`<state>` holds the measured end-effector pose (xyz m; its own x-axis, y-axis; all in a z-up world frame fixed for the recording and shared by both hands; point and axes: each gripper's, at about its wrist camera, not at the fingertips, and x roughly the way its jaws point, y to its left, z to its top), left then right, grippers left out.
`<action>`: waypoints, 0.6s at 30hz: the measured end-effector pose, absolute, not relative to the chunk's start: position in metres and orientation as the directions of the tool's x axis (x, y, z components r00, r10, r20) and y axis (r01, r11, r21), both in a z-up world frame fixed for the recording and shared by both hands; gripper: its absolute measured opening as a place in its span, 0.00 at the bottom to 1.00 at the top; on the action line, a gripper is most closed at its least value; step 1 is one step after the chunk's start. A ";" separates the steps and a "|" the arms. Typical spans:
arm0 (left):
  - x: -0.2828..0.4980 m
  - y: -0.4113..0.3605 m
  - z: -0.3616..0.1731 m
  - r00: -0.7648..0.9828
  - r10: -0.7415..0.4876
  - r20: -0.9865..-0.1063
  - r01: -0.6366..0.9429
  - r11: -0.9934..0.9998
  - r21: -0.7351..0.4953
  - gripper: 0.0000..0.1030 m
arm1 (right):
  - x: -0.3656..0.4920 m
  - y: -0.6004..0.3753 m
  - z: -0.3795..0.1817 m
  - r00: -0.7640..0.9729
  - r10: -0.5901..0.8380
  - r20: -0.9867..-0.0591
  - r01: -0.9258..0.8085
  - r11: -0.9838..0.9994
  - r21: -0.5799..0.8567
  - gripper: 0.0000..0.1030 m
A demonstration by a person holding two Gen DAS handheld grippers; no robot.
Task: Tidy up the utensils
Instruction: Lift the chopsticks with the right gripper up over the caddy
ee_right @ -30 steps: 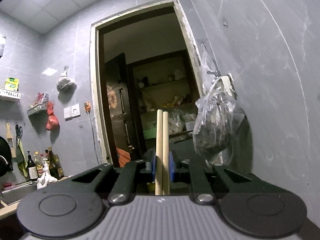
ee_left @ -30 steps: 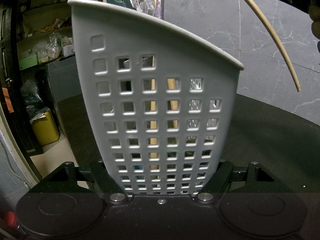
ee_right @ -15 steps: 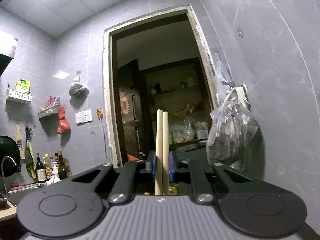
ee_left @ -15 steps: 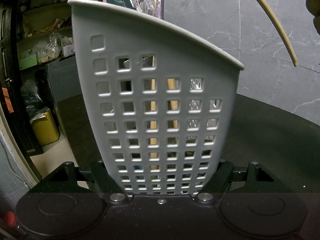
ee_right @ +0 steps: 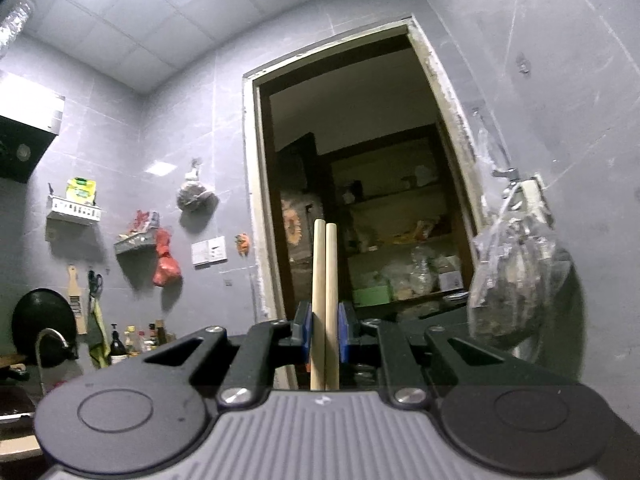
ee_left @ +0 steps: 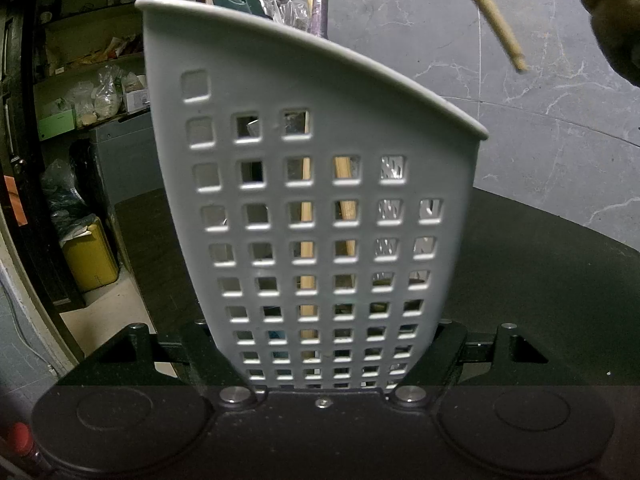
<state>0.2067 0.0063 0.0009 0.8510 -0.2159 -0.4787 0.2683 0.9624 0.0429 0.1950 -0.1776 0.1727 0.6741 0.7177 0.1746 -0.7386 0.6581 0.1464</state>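
Now the right gripper (ee_right: 324, 334) stays clamped on the pair of chopsticks (ee_right: 325, 280), which have risen and tilted: a second ago their tips hung lower beside the utensil basket (ee_left: 320, 200). They have yet to go in, I judge. Meanwhile the left gripper (ee_left: 320, 354) is unchanged, clamped on the basket's base above the dark worktop (ee_left: 540, 280).

chopsticks (ee_left: 496, 20) tips higher and farther right, right tongs (ee_right: 324, 336) tilted upward
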 end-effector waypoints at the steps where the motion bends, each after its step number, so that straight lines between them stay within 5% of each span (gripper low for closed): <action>1: 0.207 0.006 0.001 0.851 -0.216 -0.479 0.269 0.962 0.043 0.74 | 0.196 -0.175 0.173 0.668 0.722 0.178 -0.744 0.653 0.144 0.15; 18: 0.206 0.006 0.001 0.851 -0.216 -0.479 0.269 0.962 0.042 0.74 | 0.217 -0.137 0.150 0.615 0.767 0.183 -0.788 0.596 0.153 0.15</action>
<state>0.2064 0.0058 0.0006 0.8506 -0.2165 -0.4791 0.2685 0.9624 0.0420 0.2167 -0.1368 0.1496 0.6152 0.7670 0.1827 -0.7884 0.5959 0.1529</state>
